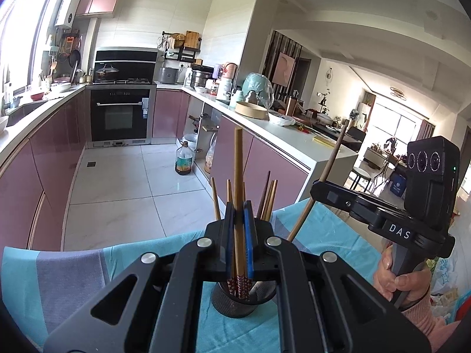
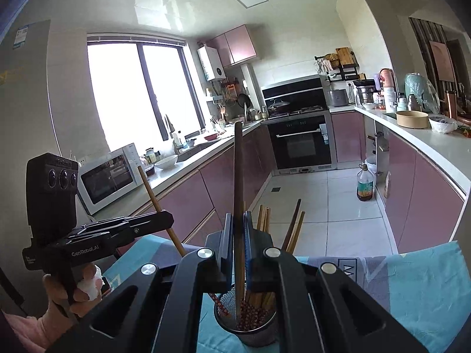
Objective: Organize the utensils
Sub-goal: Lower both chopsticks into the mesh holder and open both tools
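Kitchen behind; both grippers, left gripper and right gripper, each clench a chopstick over the nearly full mesh holder.

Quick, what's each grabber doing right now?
Left gripper: closed on a chopstick over the cup.
Right gripper: closed on another chopstick.

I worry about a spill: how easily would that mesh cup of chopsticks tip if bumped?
Probably fairly easily. The mesh cup looks narrow and light, and it stands on soft cloth. The chopsticks rise well above its rim and lean outward, so weight likely sits high. Each tool, left and right, grips one stick above it.
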Demonstrator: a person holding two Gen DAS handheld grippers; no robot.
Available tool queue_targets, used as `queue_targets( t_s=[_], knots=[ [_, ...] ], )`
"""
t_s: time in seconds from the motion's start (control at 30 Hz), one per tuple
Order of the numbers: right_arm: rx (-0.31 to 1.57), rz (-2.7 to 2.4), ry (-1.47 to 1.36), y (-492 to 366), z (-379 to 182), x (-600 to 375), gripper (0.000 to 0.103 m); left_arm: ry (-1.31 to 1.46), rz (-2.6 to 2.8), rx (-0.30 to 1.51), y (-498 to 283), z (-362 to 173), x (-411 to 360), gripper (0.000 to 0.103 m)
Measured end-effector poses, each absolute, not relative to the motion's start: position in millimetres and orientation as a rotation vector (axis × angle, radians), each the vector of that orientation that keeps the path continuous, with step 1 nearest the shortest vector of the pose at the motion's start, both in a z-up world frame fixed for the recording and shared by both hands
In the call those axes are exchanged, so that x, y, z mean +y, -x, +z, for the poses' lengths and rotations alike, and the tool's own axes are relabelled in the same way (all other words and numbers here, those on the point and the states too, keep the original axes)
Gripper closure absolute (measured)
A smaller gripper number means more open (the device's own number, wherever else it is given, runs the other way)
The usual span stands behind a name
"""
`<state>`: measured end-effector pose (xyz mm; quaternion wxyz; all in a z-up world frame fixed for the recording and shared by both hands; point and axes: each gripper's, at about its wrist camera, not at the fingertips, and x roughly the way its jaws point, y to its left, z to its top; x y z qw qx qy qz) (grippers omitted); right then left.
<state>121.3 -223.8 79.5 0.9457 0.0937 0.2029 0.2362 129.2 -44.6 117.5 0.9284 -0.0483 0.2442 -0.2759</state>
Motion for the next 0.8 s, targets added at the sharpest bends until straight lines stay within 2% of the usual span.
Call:
queue_targets(
  t_s=[0.8],
  knots=[
    [0.544, 0.475, -0.191, -143.2, 41.5, -212.3, 0.098, 0.041, -0.563, 0.598, -146.6, 96.4, -58.0, 0.096]
  ],
)
